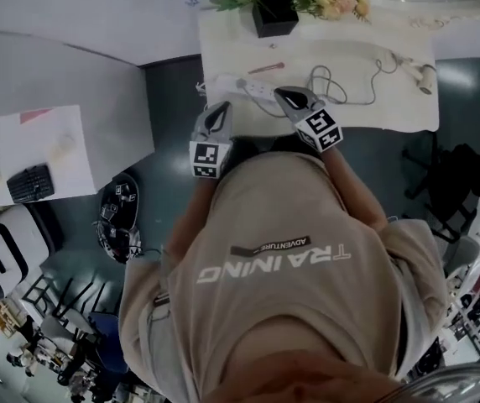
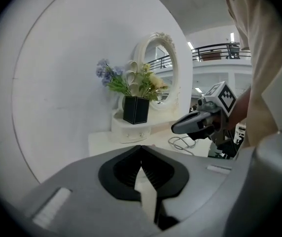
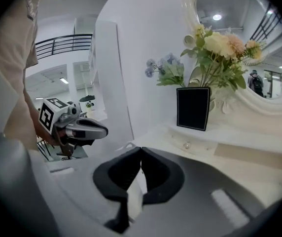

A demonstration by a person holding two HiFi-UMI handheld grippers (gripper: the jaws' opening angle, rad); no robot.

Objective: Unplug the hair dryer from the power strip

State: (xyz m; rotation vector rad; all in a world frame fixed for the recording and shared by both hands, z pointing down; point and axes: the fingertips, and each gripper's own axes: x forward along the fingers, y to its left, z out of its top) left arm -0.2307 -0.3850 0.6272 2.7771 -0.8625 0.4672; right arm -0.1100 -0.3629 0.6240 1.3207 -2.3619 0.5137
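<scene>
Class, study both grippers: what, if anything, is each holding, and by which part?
Nothing is held. The left gripper and the right gripper both have their jaws closed together with nothing between them. The hair dryer lies apart on the table.

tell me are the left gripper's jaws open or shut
Shut. In the left gripper view the left gripper has its two tips meeting at the front, with nothing held between them.

In the head view the power strip (image 1: 253,88) is partly covered by the right claw (image 1: 285,96); its sockets are too small to be made out; the mirror (image 3: 225,6) is cut off by the right gripper view's edge.
</scene>
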